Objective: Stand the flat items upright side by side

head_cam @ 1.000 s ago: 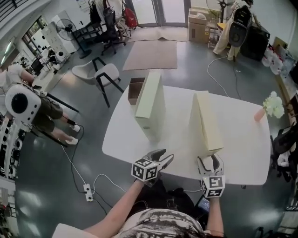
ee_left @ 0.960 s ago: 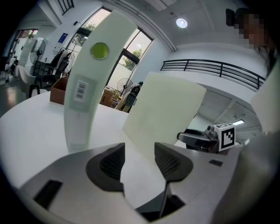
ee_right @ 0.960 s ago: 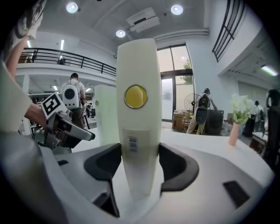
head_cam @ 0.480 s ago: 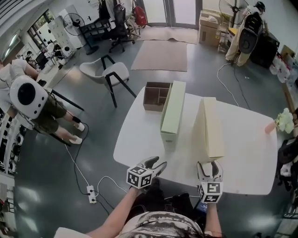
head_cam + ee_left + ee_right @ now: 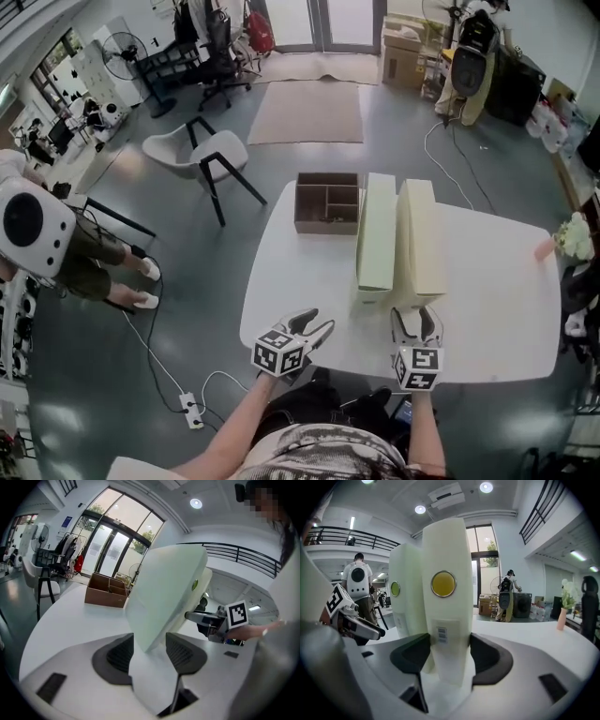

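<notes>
Two tall flat file boxes stand upright, close side by side, on the white table (image 5: 487,309). The pale green box (image 5: 377,234) (image 5: 164,592) is on the left and has a green dot on its spine (image 5: 405,588). The cream one (image 5: 424,234) (image 5: 445,620) has a yellow dot. At the front edge, my right gripper (image 5: 417,317) (image 5: 450,656) is shut on the base of the cream box's spine, one pad against each side. My left gripper (image 5: 317,325) (image 5: 150,651) is open and holds nothing. It sits to the left of the green box and short of its near corner.
A brown compartment box (image 5: 326,202) sits on the table by the green box's far end. A pink vase of flowers (image 5: 567,239) stands at the table's right edge. On the floor are a chair (image 5: 202,155) to the left and a power strip (image 5: 192,412) with cables.
The boxes stood well apart a second ago and now stand close together. The green box now lies right of my left gripper. The brown box, half hidden before, shows fully.
</notes>
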### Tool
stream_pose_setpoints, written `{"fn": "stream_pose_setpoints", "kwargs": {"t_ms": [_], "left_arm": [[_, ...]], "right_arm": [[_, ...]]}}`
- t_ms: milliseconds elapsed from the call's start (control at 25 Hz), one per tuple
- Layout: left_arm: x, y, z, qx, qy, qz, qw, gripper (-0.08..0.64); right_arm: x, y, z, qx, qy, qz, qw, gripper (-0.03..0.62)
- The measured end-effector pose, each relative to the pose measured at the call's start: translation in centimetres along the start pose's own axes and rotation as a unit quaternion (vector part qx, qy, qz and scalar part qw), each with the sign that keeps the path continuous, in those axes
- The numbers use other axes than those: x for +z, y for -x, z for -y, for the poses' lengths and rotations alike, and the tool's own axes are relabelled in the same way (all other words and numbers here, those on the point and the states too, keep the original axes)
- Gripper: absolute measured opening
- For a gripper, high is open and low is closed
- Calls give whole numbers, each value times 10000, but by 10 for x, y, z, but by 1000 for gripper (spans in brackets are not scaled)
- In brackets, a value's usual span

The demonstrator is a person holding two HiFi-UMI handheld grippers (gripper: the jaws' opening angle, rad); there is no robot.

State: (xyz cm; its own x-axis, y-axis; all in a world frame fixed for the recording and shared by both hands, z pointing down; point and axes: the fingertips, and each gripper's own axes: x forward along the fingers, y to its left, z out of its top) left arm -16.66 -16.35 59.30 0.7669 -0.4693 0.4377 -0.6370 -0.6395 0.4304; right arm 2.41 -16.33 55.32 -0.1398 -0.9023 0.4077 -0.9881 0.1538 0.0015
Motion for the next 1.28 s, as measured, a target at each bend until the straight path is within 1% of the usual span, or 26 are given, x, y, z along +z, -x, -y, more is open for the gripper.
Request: {"fn": "stream_pose_setpoints", "kwargs": {"t_ms": [280,520,960,1040,1160,1280], "left_arm": [[9,-2,-4,-378,-116,-96,9992,209],[14,-9,-4,-619,-173,-66,9979,209],[18,-8,-5,-707,-194,-31,9973,209],[18,-6,-5,-717,-201,-37,9972,209],[15,-2,-6,-722,-224,-67,9971,209],[10,1,-7,-746,-225,-102,9969,209]], "right_arm": [[8,-6,-15,-292,-110,-9,9995,273],[5,-10,-20,-392,-164,-79,9991,273],[4,-9,-22,-408,-227,-54,9989,276],[2,-8,-21,-322,-382,-76,9987,279],[-4,-4,-20,-259,-750,-133,9968,288],[-12,8,-19,-315,-863,-203,9956,290]]}}
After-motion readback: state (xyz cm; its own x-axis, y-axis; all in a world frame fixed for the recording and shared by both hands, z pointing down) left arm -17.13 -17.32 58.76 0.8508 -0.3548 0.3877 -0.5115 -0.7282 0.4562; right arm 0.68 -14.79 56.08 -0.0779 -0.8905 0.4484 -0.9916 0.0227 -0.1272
